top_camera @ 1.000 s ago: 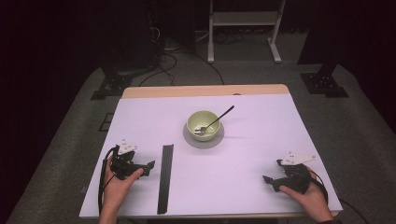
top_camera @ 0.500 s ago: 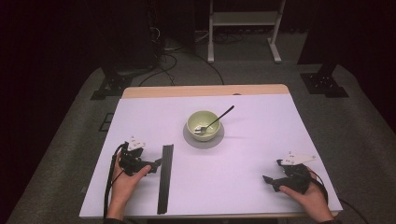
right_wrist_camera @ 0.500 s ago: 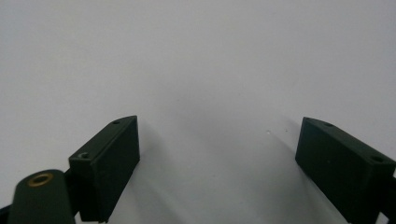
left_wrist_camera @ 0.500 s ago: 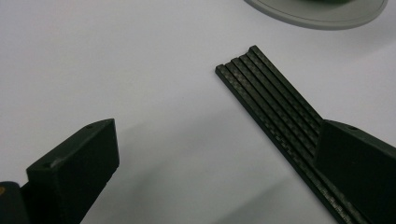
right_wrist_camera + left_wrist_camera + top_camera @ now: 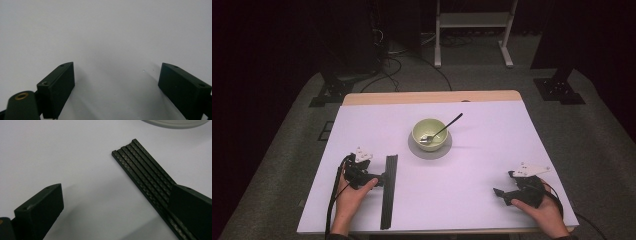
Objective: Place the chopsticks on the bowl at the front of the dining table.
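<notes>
A long black ribbed strip (image 5: 388, 192) lies on the white table, running front to back at the left. My left gripper (image 5: 379, 178) is open just left of the strip, with its jaw tips at the strip's edge. In the left gripper view the strip (image 5: 142, 167) runs under the right-hand jaw, and the left gripper (image 5: 116, 192) holds nothing. A pale green bowl (image 5: 430, 133) with a spoon (image 5: 443, 129) in it stands on a grey saucer (image 5: 432, 152) at the table's middle. My right gripper (image 5: 503, 183) rests open at the front right; the right gripper (image 5: 117, 67) has only bare table between its jaws.
The white table sheet (image 5: 492, 135) ends at a wooden strip (image 5: 432, 96) along the far edge. The saucer's rim (image 5: 175, 122) shows at the top of the left gripper view. Beyond the table are cables, a white stand (image 5: 472, 25) and dark equipment on grey floor.
My left gripper has moved right and slightly forward, from clear of the black strip to right up against it. The right gripper, bowl and strip have stayed put.
</notes>
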Demonstrator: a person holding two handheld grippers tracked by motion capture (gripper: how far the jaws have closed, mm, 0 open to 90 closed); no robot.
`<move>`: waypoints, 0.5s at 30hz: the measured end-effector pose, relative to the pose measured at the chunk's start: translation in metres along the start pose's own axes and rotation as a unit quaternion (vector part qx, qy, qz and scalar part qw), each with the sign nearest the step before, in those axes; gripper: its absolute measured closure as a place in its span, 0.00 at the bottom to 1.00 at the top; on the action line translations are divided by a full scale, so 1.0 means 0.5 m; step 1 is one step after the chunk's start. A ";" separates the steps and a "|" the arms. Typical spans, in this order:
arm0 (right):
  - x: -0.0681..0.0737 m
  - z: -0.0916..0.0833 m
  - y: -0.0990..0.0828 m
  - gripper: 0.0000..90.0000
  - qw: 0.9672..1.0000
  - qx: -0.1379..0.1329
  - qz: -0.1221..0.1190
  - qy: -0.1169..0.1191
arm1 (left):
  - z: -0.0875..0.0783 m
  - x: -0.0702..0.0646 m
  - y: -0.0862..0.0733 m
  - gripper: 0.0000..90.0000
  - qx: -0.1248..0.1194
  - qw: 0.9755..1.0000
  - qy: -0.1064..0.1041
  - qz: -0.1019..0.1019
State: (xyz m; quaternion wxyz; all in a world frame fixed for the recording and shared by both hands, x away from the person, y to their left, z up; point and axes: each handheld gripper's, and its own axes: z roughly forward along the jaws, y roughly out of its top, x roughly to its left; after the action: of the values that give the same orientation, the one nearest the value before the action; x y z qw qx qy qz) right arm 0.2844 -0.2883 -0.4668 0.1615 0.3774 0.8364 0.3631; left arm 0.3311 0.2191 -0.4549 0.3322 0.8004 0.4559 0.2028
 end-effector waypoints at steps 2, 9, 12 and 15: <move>0.000 0.000 0.000 0.13 1.000 0.000 0.000 0.000 | 0.002 -0.001 -0.001 0.00 0.004 1.000 0.006 0.002; 0.000 0.000 0.000 0.13 1.000 0.000 0.000 0.000 | 0.005 -0.002 -0.003 0.00 0.013 1.000 0.016 0.007; 0.000 0.000 0.000 0.13 1.000 0.000 0.000 0.000 | 0.006 -0.002 -0.004 0.00 0.016 1.000 0.020 0.008; 0.000 0.000 0.000 0.13 1.000 0.000 0.000 0.000 | 0.006 -0.002 -0.004 0.00 0.016 1.000 0.020 0.007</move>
State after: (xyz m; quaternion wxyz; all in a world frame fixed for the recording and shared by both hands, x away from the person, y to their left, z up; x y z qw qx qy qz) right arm 0.2844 -0.2883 -0.4667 0.1617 0.3773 0.8366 0.3628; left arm 0.3313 0.2180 -0.4582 0.3086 0.8045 0.4604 0.2135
